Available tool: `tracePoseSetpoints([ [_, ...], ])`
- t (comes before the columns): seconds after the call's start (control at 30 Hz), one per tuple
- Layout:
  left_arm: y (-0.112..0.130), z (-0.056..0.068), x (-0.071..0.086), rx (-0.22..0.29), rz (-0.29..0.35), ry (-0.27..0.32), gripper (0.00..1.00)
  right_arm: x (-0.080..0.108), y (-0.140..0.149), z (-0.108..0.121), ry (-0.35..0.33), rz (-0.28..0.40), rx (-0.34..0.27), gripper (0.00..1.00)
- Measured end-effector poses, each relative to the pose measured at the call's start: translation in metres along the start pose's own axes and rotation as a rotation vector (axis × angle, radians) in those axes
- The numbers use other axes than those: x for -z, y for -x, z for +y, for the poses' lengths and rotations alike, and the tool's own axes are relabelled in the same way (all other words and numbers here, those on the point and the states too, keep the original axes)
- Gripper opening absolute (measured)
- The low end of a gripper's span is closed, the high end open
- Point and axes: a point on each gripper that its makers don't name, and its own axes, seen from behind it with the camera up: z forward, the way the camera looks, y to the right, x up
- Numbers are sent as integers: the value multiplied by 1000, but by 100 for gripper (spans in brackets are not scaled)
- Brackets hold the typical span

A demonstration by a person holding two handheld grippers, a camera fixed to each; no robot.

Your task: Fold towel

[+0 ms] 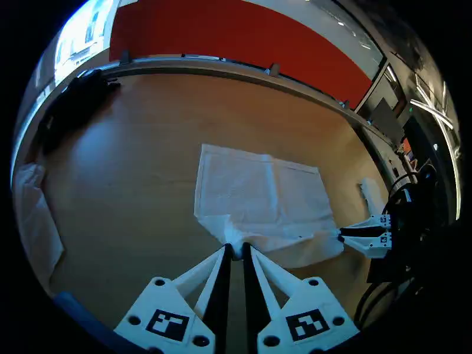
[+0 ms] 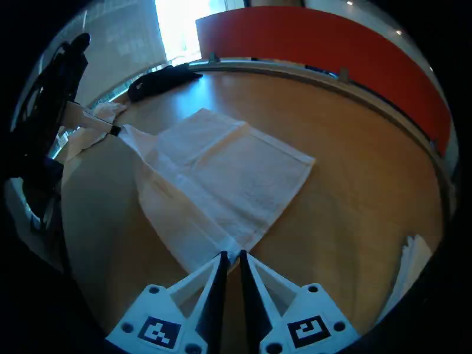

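— Where is the towel?
— The white towel (image 1: 259, 189) lies spread on the wooden table (image 1: 135, 177); its far part is flat; its near edge is raised and rumpled between the two held corners.
— And the jaws?
— The left gripper (image 1: 236, 251) has its jaws drawn together, clamped on one near corner; the right gripper (image 2: 232, 256) pinches the other corner, jaws nearly closed on the cloth.
— What lies around it?
— A black bag (image 1: 74, 106) sits by the table's far edge, well apart from the towel; a pile of white cloths (image 2: 410, 259) lies off to the side; a red panel (image 1: 236, 35) stands behind the table.
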Motion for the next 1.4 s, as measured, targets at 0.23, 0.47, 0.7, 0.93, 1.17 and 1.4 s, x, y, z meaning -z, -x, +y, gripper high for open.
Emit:
tracePoseSetpoints([
  [0.23, 1, 0, 3, 11, 0, 0, 14, 9, -13, -2, 5, 34, 12, 16],
  [0.47, 5, -2, 4, 26, -2, -3, 14, 10, -12, -2, 0, 29, 10, 15],
  [0.7, 8, -2, 2, 26, -4, -5, 14, -3, 0, 1, 15, -5, -4, 15],
  [0.93, 8, -3, 2, 21, -6, -8, 14, -6, 1, 7, 45, -10, -2, 16],
  [1.17, 8, -4, 2, 18, -8, -8, 14, -7, 3, 11, 63, -17, 8, 33],
  [1.4, 7, -3, 1, 17, -8, -7, 15, -9, 3, 11, 57, -23, 6, 37],
])
